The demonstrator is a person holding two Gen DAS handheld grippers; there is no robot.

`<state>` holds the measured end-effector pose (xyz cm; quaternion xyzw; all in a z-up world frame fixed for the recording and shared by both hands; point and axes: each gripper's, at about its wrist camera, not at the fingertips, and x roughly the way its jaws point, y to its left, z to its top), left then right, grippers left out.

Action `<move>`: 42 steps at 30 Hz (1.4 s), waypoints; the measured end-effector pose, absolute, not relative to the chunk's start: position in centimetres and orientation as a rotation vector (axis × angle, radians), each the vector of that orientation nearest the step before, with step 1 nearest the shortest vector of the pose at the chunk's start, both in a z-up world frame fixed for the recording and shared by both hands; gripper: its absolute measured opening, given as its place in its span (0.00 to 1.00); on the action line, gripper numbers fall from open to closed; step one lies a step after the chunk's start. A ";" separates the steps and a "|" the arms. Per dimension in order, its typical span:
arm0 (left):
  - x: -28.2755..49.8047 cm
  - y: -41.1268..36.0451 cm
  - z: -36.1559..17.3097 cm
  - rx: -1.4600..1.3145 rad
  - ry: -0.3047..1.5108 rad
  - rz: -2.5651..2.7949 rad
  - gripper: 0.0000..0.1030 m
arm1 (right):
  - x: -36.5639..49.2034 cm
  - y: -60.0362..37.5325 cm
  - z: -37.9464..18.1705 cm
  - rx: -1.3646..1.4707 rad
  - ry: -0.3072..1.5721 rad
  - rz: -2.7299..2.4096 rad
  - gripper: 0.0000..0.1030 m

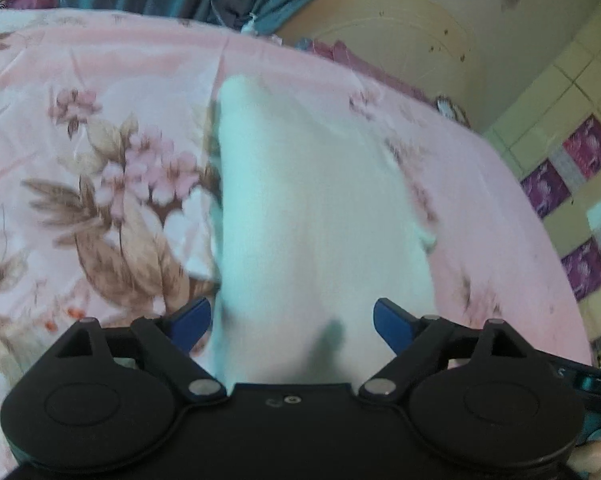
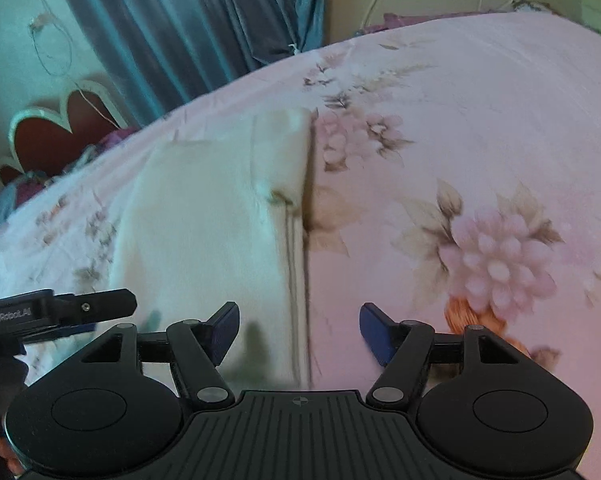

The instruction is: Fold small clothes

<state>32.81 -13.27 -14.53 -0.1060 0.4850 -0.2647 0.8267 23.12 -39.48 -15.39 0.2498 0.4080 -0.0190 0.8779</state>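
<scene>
White garment [image 1: 320, 208] on floral bedsheet [image 1: 100, 80], left gripper [image 1: 292, 326] "GenRobot.AI", right gripper [image 2: 298, 330], both fingers spread.

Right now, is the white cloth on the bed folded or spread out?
Folded, it seems: the white cloth lies as a narrow strip with stacked edges along its right side.

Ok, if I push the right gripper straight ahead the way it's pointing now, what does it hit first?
Most likely the right-hand edge of the white garment on the floral bedsheet. The open right gripper straddles that edge, so one finger would run onto cloth, the other onto bare sheet. Depth is unclear.
</scene>
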 end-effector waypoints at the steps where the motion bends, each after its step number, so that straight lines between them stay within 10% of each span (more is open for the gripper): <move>1: 33.3 -13.3 -14.3 -0.223 1.021 -0.556 0.85 | 23.7 -39.9 -15.4 0.544 0.847 -0.034 0.64; 21: 39.9 -15.7 -17.2 -0.245 1.039 -0.591 0.77 | 33.6 -42.3 -19.2 0.715 0.801 0.086 0.75; 23: 39.9 -16.0 -17.2 -0.241 1.034 -0.606 0.63 | 34.1 -41.8 -19.4 0.709 0.815 0.119 0.47; 28: 39.3 -16.9 -16.3 -0.180 1.003 -0.604 0.44 | 34.4 -42.0 -19.2 0.734 0.825 0.140 0.34; 42: 37.7 -14.0 -9.8 -0.087 0.879 -0.621 0.38 | 34.0 -36.9 -13.5 0.758 0.719 0.226 0.31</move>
